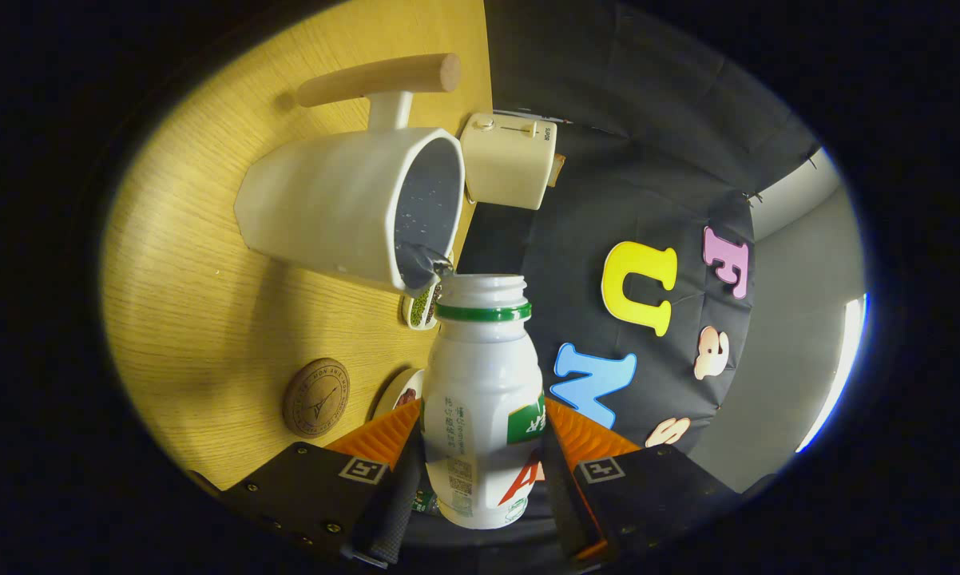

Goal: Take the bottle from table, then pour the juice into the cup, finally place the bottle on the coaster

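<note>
claw [481, 471]: clenched on the bottle [481, 407], one finger pressing each side of its body
bottle: uncapped, rolled over sideways relative to the surface [208, 263], open mouth right at the cup rim
cup [352, 208]: white, wooden handle, standing on the surface close to its far edge; inside looks dark, fill level can't be read
coaster [315, 397]: round, wooden, bare, nearer than the cup, just beside the fingers
cream box [508, 160]: at the far edge, just beyond the cup
step: pour, judging by tilt and mouth position; no stream visible, so can't tell if juice is flowing
next: roll the bottle back upright clear of the rim, carry to the coaster, set base flat on it, then let go
risk: mouth catching the rim on the way back
</note>
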Available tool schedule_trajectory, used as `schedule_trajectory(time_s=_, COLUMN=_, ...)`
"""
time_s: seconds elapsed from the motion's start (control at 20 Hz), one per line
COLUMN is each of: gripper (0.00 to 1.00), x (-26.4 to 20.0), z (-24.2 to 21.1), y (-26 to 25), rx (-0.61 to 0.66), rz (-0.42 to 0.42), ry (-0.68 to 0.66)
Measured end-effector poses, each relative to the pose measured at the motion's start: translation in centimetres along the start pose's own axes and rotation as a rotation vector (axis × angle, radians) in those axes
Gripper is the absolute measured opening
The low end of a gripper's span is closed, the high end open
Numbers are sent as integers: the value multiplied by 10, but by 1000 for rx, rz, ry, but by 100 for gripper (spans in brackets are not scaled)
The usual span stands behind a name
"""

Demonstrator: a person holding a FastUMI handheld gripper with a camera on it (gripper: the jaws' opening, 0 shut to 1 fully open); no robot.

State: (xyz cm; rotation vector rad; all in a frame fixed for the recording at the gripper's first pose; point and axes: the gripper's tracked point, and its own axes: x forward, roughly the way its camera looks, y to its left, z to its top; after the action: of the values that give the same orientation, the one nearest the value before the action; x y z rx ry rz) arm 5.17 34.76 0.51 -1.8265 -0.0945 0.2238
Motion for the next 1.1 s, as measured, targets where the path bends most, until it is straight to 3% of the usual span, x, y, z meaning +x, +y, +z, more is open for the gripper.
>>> schedule_trajectory(time_s=1.1, gripper=72, x=2, z=5, y=-9, rx=-93, rz=-9, ry=1)
